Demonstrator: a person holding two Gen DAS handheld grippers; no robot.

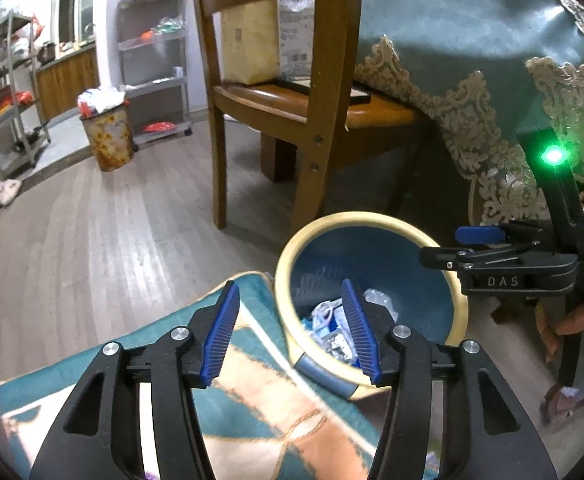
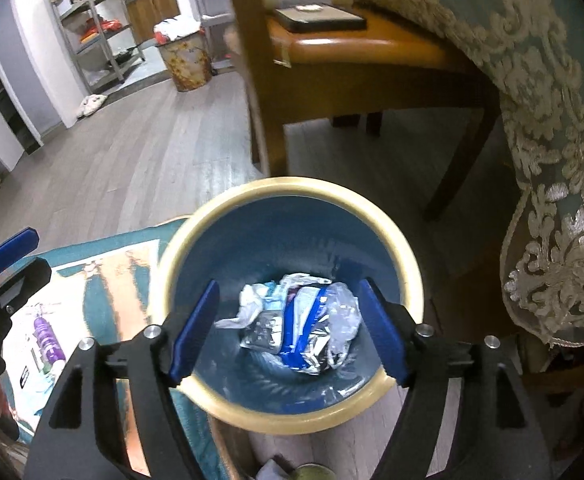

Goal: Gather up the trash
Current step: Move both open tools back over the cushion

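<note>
Trash bin [image 2: 406, 258], round, cream rim, blue inside, standing on grey wood-plank floor [image 2: 143, 152] at near centre, just right of teal and peach patterned rug [image 1: 251, 392]. Rug edge touching or tucked against bin's left side; cannot tell which.

Crumpled trash [image 2: 304, 324] at bottom of bin: silver and blue foil wrapper, white paper, clear plastic film, all piled together.

Right gripper [image 2: 287, 328], black frame with blue ribbed pads, held directly above bin mouth, jaws spread wide, nothing between them. Trash seen through gap, well below the pads [image 2: 195, 330].

Left gripper [image 1: 296, 332], same build, also spread wide and holding nothing; left pad over rug, right pad over bin's near-left rim. Right gripper [image 1: 464, 252] seen side-on from left wrist view at right of bin [image 1: 287, 276], gripped by a hand [image 1: 580, 312], green light lit on its mount.

Wooden chair [image 1: 316, 92] just beyond bin, far side; flat black-framed object and tall beige bag resting on seat. Teal tablecloth with cream lace border [image 1: 472, 128] hanging at right, close to bin.

Far left: second bin with floral pattern [image 1: 109, 140], heaped with white and red refuse, beside grey metal shelving [image 1: 155, 60]. Pale slippers [image 1: 7, 192] on floor near far-left wall.

Printed sheet showing a purple bottle [image 2: 47, 340] lying on rug at near left in right wrist view.
</note>
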